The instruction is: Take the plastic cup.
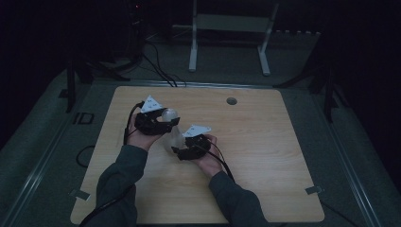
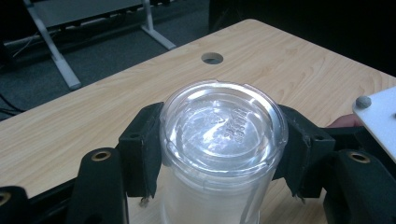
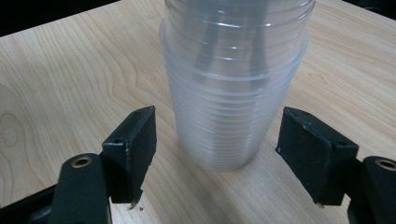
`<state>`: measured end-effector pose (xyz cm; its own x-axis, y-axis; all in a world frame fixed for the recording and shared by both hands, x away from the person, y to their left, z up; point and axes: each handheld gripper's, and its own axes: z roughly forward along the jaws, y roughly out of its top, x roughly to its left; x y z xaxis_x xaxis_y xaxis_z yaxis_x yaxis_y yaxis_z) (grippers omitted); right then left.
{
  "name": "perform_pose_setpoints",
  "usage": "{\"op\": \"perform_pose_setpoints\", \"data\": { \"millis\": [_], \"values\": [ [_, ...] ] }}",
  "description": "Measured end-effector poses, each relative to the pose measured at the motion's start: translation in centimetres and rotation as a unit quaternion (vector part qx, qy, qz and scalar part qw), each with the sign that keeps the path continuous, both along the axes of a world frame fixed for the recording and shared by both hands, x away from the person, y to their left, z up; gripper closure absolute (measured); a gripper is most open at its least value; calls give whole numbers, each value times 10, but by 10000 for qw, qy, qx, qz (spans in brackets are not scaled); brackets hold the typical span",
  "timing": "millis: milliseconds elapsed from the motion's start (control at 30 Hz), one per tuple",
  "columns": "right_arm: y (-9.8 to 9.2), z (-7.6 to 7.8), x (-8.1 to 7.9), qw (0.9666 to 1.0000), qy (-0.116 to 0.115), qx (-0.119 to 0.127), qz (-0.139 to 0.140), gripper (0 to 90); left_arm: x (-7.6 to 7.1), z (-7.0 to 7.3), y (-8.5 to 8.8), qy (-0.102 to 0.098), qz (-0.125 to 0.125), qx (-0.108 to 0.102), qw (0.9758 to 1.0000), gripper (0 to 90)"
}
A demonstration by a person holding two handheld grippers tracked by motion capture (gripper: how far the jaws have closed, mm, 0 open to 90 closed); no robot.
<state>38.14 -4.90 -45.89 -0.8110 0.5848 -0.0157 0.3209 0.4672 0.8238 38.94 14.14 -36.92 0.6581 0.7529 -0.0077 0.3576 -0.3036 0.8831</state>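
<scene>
Left hand-held gripper (image 2: 219,154) clamps the top of the cup stack (image 2: 223,140); right hand-held gripper (image 3: 215,158) stands open around its base on the worktop (image 3: 60,84).

Two hand-held black grippers, grey-green sleeves

Each gripper, left gripper (image 1: 163,124) and right gripper (image 1: 182,150), carries a pale three-cornered plate with dark dots on top and trails a black cable toward the table's (image 1: 265,156) near edge. The blocky black jaws show brass-coloured screw eyelets. Long grey-green sleeves reach the wrists.
</scene>
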Motion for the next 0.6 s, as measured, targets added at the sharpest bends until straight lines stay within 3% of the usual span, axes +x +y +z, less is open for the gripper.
{"op": "perform_pose_setpoints", "data": {
  "millis": [600],
  "values": [
    [2, 12, 4, 9998, -135, 135, -20, 244, -1, 19, 4, -57, -41, -51, 10000, 404]
  ]
}}
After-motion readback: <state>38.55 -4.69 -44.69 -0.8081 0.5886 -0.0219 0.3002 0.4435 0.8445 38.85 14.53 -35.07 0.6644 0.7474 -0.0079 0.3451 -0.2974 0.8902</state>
